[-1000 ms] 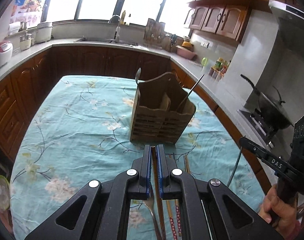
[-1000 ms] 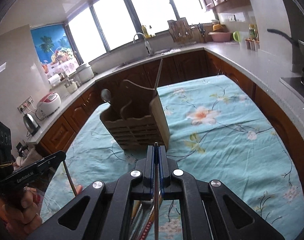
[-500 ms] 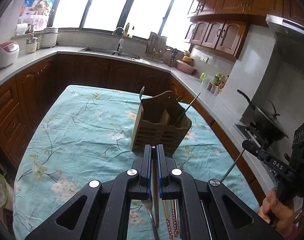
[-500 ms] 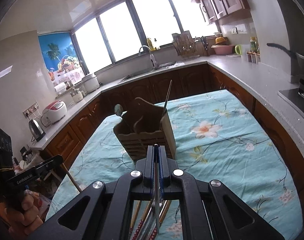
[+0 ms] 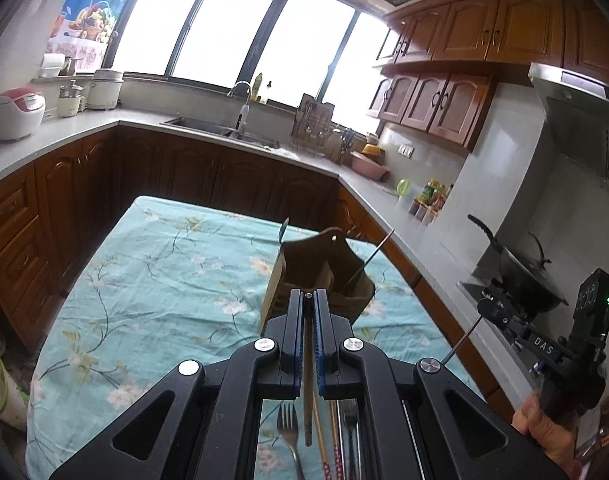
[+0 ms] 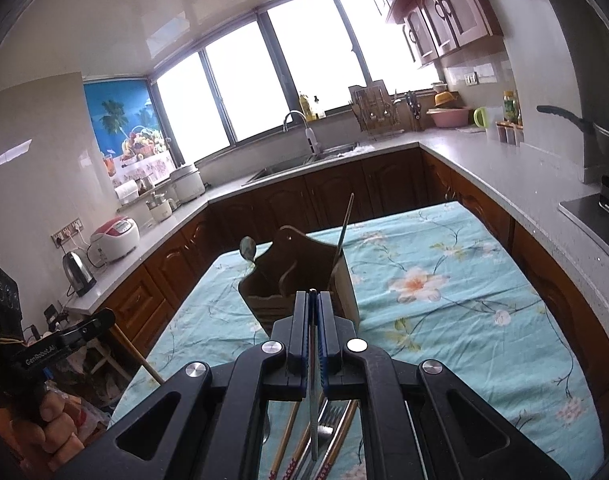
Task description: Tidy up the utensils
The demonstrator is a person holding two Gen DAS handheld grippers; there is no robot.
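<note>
Left wrist view shows the left gripper (image 5: 309,296) with its fingers clamped on a wooden chopstick (image 5: 307,392) that runs back between the blue pads and hangs below them. Beneath it, on the teal flowered tablecloth (image 5: 152,280), lie a fork (image 5: 289,432) and more chopsticks (image 5: 332,440). Just ahead stands the wooden utensil caddy (image 5: 324,276), upright near the table's right edge, with a spoon (image 5: 282,229) and a thin metal stick (image 5: 374,250) poking out of it. At the right edge, a hand (image 5: 544,432) holds the right gripper (image 5: 486,306), from which a thin metal rod slants down. Right wrist view shows that gripper's (image 6: 312,294) fingers pressed together on a thin metal utensil (image 6: 313,412), with the caddy (image 6: 300,276) just beyond its tips and loose cutlery (image 6: 332,420) on the cloth below.
</note>
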